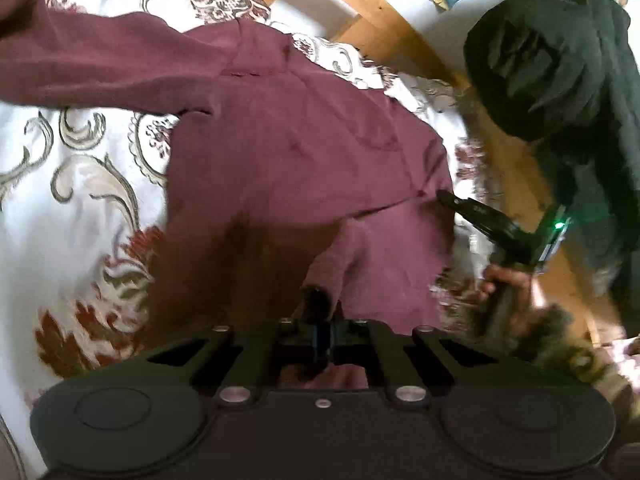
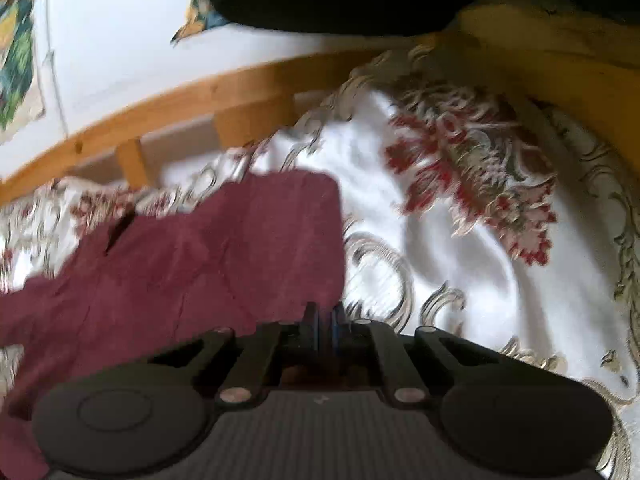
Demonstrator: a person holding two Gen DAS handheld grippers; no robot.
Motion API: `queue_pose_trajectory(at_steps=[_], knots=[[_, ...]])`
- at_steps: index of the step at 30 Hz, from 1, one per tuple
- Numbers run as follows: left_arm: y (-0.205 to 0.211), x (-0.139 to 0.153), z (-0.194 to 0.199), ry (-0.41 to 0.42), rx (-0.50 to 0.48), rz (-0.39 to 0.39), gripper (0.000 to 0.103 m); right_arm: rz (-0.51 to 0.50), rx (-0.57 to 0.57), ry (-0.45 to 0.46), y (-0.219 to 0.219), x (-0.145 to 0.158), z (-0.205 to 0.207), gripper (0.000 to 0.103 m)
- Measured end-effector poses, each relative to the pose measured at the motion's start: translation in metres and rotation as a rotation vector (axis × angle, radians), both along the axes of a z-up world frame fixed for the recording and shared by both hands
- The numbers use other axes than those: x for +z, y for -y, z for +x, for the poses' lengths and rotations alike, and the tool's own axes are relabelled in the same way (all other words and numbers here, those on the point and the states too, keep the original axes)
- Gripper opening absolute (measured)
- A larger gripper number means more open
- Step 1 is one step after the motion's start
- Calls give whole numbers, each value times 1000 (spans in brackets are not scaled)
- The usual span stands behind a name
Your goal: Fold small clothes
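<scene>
A maroon long-sleeved garment (image 1: 288,148) lies spread on a white floral bedspread (image 1: 60,208), one sleeve stretched to the upper left. My left gripper (image 1: 318,308) is shut on the garment's near edge, with cloth bunched between the fingers. My right gripper (image 2: 326,316) is shut on the garment's (image 2: 192,256) corner edge. It also shows in the left wrist view (image 1: 448,200) at the garment's right side, held by a hand.
A wooden bed frame (image 2: 180,100) runs along the far side by a white wall. The person in dark clothing (image 1: 560,80) stands at the right. The bedspread (image 2: 460,248) extends to the right of the garment.
</scene>
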State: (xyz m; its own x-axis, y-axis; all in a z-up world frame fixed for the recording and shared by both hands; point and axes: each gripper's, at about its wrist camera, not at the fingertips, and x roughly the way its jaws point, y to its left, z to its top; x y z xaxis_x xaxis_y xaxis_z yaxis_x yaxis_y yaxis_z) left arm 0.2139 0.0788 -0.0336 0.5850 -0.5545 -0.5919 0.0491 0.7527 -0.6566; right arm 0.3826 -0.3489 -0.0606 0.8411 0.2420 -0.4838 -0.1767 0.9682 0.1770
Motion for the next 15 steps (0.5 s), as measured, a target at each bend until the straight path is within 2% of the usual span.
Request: queue_pose_trajectory(at_steps=[3,8,9,10,11,12,13,15], knots=[[-7,-4,-1,-79,-2,-27,4,-25,-19,25,6,6,4,7],[-21,-29,10,-204,-8,4,4,-36,-14,-20,5,-5,9,8],[-23,-34,12,-220,-3,2,5,-11,-10,-27,7,-6,7,13],[-25,-37,12,-231,3,-3,6,5,-5,-31,8,-6,2,26],[-28,-38,12,-240,11,-5,12,13,3,-32,9,-4,-3,34],[-29,-39,12,-242,21,-5,17,21,17,-29,10,-3,-8,48],[-29,-38,11,-239,25,-5,21,27,37,-27,12,-3,-16,55],[-29,-37,10,-226,25,0,35,17,71,-30,10,-2,-29,59]])
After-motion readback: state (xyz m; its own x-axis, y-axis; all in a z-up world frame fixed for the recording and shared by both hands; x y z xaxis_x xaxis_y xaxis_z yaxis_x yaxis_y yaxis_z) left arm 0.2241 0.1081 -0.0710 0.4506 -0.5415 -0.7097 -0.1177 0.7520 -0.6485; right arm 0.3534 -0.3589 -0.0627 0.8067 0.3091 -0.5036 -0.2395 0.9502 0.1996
